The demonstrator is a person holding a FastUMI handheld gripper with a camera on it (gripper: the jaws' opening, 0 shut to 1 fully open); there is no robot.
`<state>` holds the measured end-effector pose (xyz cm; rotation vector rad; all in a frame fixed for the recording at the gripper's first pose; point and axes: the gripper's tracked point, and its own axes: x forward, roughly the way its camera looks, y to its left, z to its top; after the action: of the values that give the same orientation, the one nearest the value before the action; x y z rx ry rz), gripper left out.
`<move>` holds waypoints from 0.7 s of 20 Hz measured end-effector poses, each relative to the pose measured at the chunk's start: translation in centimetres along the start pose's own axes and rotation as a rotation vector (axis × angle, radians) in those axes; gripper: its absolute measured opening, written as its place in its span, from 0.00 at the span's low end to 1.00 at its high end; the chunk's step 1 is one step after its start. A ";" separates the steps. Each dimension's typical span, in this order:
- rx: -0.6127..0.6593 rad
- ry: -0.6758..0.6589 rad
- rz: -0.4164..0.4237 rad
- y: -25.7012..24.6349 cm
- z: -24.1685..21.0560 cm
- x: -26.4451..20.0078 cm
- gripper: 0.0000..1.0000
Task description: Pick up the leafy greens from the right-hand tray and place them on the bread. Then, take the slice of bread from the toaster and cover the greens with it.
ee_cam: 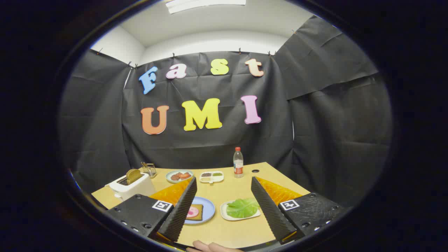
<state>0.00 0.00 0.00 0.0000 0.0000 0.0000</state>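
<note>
**Gripper wide open above the tabletop, greens waiting on their tray**

Gripper (224, 203) hangs over the near side of the tabletop (224, 227) with its two ridged black fingers (182, 206) spread far apart, holding nothing. Between them, down on the wood, sits the white tray (224, 211) with the leafy greens (242, 208) lying flat on it, closer to the right finger. Just beside that, tucked against the left finger, a blue plate (209, 210) carries a slice of bread (198, 211) with something pink on top, perhaps a slice of meat, though the finger covers part of it. Off beyond the left finger stands the white toaster (131, 187), a browned slice of bread (133, 175) poking up out of its slot. Farther back: a small wire rack (149, 169), a plate of reddish food (179, 176), a divided white dish (211, 177) and an upright bottle (238, 162) with a red cap. A hand (210, 246) peeks in at the very near edge.
</note>
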 end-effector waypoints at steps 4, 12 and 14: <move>-0.001 0.027 -0.010 -0.2 -1.1 0.7 0.95; -0.002 0.097 -0.040 -2.6 -3.5 4.4 0.95; -0.005 0.113 -0.035 -3.0 -4.3 5.8 0.95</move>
<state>5.78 -2.97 -4.32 -0.0050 0.1132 -0.0351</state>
